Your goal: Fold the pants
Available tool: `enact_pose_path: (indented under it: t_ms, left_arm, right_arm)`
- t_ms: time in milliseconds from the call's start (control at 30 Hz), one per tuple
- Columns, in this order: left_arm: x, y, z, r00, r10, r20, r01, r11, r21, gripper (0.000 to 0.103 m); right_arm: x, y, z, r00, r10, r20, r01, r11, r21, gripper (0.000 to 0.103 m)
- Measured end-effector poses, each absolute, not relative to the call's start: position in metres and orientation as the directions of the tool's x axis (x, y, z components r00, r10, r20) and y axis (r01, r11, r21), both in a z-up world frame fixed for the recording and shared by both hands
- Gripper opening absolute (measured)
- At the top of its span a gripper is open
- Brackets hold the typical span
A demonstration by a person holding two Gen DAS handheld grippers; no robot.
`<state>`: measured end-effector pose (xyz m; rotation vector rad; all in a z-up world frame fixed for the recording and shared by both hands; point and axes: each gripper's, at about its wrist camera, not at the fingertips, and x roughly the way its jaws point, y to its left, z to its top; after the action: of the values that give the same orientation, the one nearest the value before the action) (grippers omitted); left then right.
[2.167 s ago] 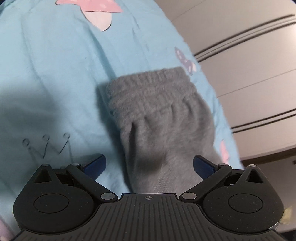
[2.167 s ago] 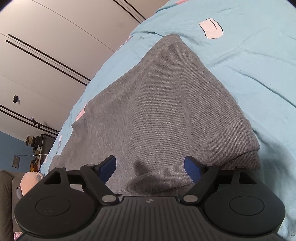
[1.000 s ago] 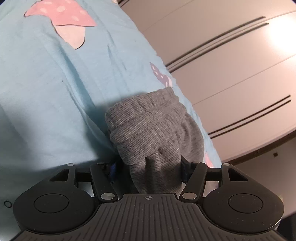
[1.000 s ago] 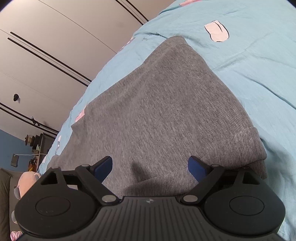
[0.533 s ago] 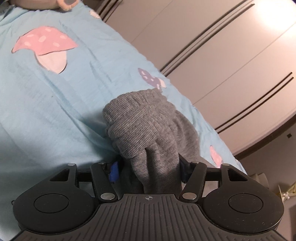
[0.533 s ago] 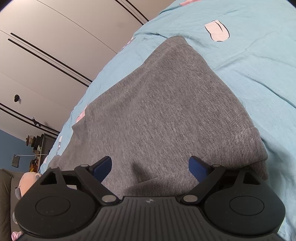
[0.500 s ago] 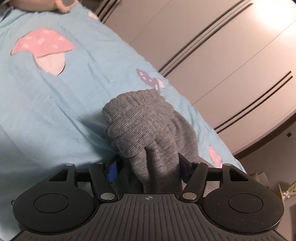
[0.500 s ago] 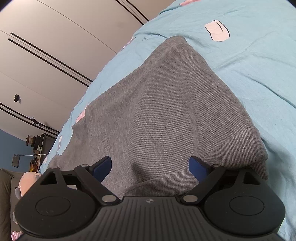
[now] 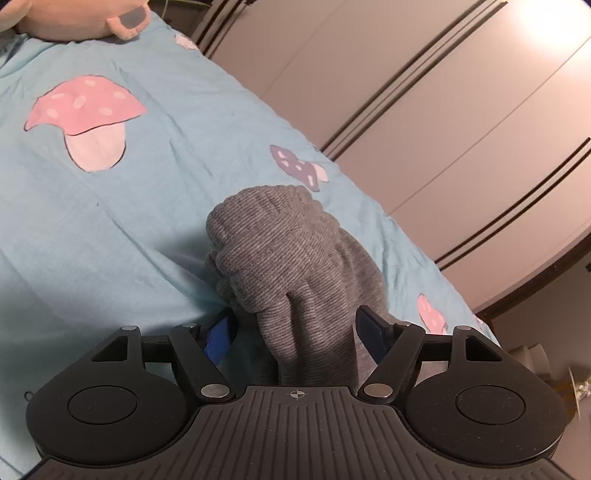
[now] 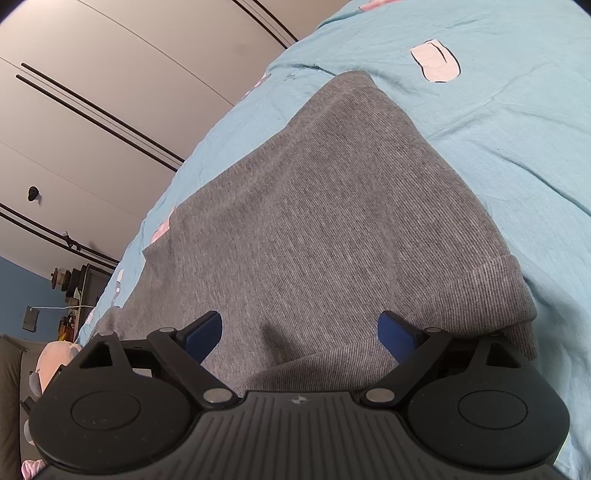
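Grey knit pants lie on a light blue bedsheet. In the left wrist view my left gripper is shut on a bunched cuff end of the pants, lifted a little off the sheet. In the right wrist view the wide flat part of the pants spreads ahead, with a rolled edge at the right. My right gripper is open, its blue pads low over the cloth, holding nothing.
The sheet has mushroom prints. A pink plush toy lies at the far top left. Wardrobe doors stand beyond the bed edge. A dresser with small items shows far left in the right wrist view.
My left gripper closed on the cuff end and has lifted and tilted it up, bringing the plush toy and more wardrobe into view. The right gripper has stayed open and nearly still.
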<state>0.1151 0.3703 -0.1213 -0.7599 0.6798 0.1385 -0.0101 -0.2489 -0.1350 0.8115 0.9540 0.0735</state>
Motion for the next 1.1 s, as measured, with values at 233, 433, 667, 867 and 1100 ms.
enact_pose_path:
  t_ms: [233, 433, 667, 867, 1100]
  left_arm:
    - [0.115, 0.367, -0.113, 0.768, -0.114, -0.631, -0.35, 0.749, -0.562, 0.082]
    - [0.113, 0.372, -0.109, 0.782, -0.146, -0.606, -0.349, 0.704, -0.619, 0.09]
    - [0.113, 0.371, -0.103, 0.799, -0.189, -0.571, -0.298, 0.699, -0.649, 0.096]
    - [0.117, 0.378, -0.122, 0.775, -0.216, -0.594, -0.333, 0.659, -0.674, 0.097]
    - [0.134, 0.389, -0.149, 0.73, -0.252, -0.636, -0.401, 0.595, -0.697, 0.097]
  right_arm:
    - [-0.01, -0.249, -0.135, 0.6, 0.395, -0.695, 0.283, 0.708, 0.647, 0.092]
    - [-0.01, -0.249, -0.135, 0.6, 0.395, -0.696, 0.284, 0.708, 0.647, 0.092]
    - [-0.01, -0.249, -0.136, 0.6, 0.394, -0.696, 0.284, 0.709, 0.646, 0.092]
    - [-0.01, -0.249, -0.136, 0.6, 0.394, -0.696, 0.284, 0.709, 0.646, 0.092]
    - [-0.011, -0.25, -0.137, 0.599, 0.397, -0.696, 0.283, 0.708, 0.647, 0.093]
